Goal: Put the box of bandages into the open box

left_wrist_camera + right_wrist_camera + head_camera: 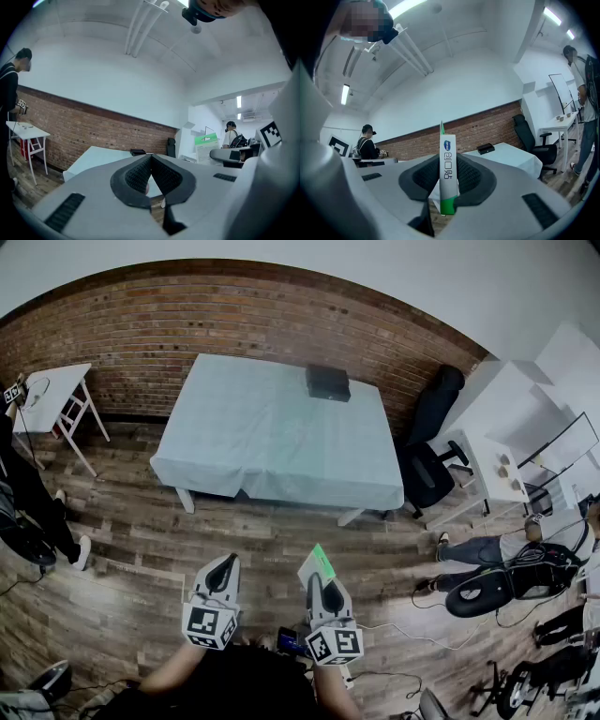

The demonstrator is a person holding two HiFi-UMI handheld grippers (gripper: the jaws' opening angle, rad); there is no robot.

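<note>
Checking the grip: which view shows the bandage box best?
Right gripper view: the bandage box stands close, pinched in the right claw. Head view shows only its green end; left gripper view, a small side.

The room was evenly and fairly brightly lit by ceiling strip lights (344, 93), which cast only a soft, faint shadow under the table (281, 442). All three views bent strongly at the edges, fisheye-style, with dark corners. In both gripper views the close foreground was blurred, while the brick wall (93, 126) looked fairly sharp.
</note>
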